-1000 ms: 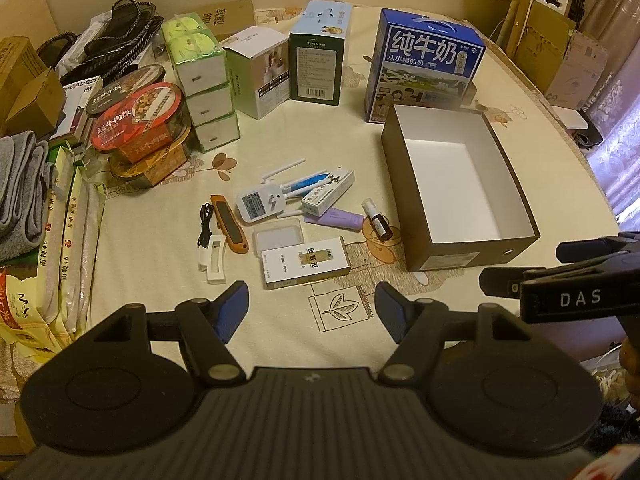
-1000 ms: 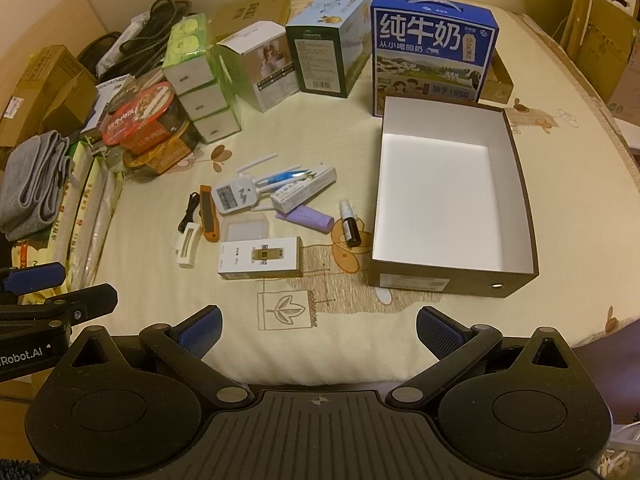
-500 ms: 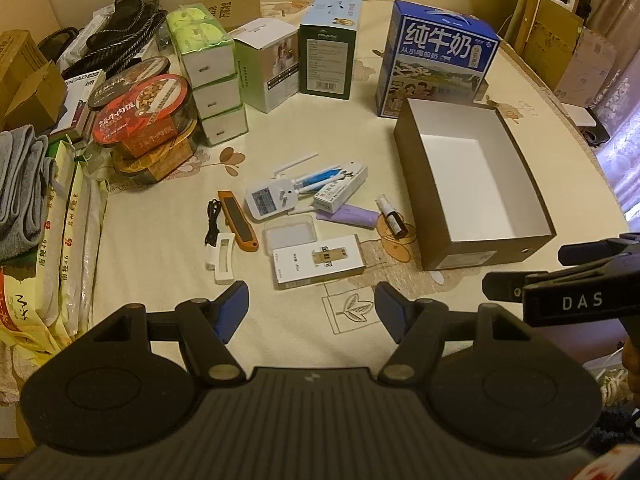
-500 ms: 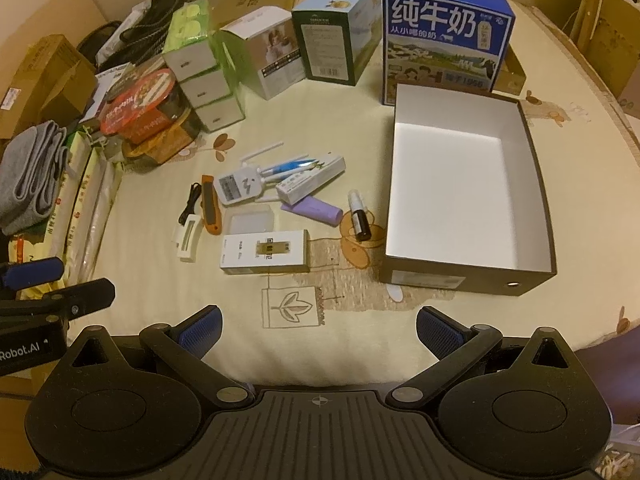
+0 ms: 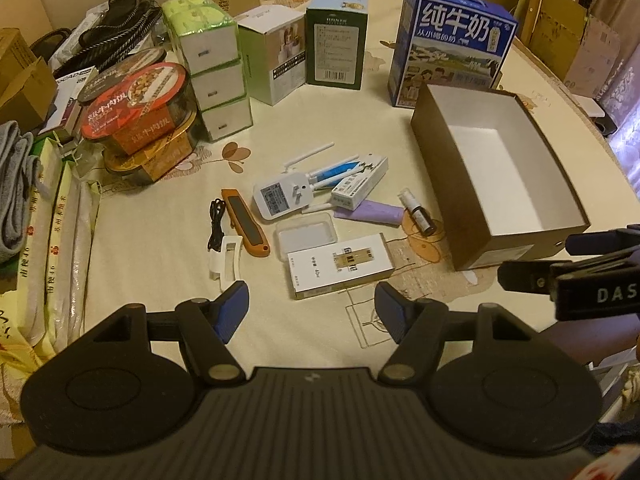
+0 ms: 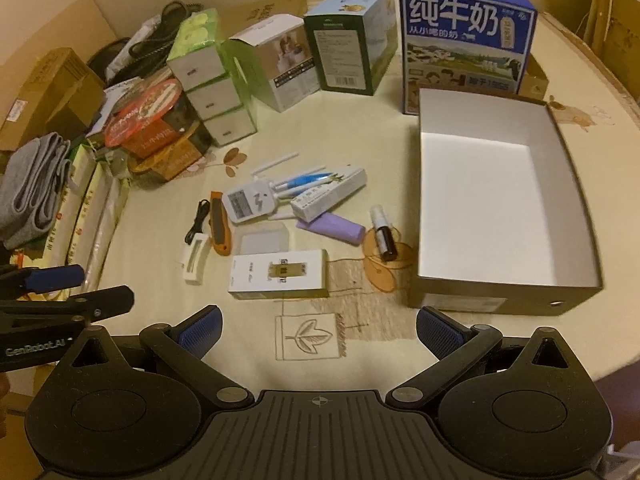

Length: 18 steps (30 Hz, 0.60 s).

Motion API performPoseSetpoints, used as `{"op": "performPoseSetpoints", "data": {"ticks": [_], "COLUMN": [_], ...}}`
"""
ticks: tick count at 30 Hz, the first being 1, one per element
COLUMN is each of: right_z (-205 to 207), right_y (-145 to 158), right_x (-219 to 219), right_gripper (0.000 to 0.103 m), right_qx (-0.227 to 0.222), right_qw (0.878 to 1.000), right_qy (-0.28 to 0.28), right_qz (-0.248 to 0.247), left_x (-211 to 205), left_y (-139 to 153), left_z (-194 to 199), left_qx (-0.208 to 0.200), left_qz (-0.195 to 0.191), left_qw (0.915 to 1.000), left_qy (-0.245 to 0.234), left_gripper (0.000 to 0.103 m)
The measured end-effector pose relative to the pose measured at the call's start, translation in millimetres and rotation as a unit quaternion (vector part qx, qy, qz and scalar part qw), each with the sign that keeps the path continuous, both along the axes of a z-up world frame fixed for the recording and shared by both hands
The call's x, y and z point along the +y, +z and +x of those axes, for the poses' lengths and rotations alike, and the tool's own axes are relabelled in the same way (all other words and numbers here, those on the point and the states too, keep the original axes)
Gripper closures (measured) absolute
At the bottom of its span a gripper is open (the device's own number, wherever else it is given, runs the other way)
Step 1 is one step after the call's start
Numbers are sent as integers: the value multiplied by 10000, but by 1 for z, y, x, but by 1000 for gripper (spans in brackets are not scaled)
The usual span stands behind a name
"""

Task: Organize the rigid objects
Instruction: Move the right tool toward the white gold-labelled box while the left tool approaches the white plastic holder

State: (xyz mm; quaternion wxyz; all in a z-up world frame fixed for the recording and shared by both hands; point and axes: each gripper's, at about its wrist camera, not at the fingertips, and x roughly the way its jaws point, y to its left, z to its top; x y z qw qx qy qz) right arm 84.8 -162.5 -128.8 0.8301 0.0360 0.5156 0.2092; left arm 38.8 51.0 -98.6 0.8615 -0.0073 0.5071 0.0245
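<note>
A cluster of small items lies mid-table: a flat white box [image 5: 340, 266] [image 6: 280, 274], a white plug-in router with antennas [image 5: 282, 196] [image 6: 250, 200], an orange knife [image 5: 246, 222], a purple tube [image 5: 370, 213] [image 6: 332, 228], a small dark bottle [image 5: 418, 216] [image 6: 384, 238] and a clear case [image 5: 306, 236]. An empty brown box with a white inside [image 5: 500, 168] [image 6: 500, 200] stands to their right. My left gripper [image 5: 312, 312] hangs open just short of the flat white box. My right gripper [image 6: 318, 332] is open too, nothing between its fingers.
Cartons line the back: a blue milk box [image 5: 452, 40], a green-and-white box [image 5: 338, 56], stacked tissue packs [image 5: 212, 68]. Red-lidded food tubs [image 5: 136, 100], rice packs [image 5: 60, 232] and a grey towel [image 5: 16, 184] crowd the left. The table edge curves at right.
Both grippers have sunk toward the table and come closer to the small items, which now look larger. Jaws stayed open. No object has moved.
</note>
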Motion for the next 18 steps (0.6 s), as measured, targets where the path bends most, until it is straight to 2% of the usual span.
{"op": "performPoseSetpoints", "data": {"ticks": [7,18], "right_z": [2,22], "right_y": [-39,-101], "right_x": [11,40], "right_gripper": [2,21], "right_qx": [-156,-325], "right_qw": [9998,9989], "right_qy": [94,328], "right_qz": [81,-59], "left_x": [15,40], "left_y": [-42,-102], "left_z": [4,3], "left_qx": [35,70], "left_qz": [45,72], "left_qw": [10000,9995], "left_qy": [44,300], "left_gripper": [37,42]}}
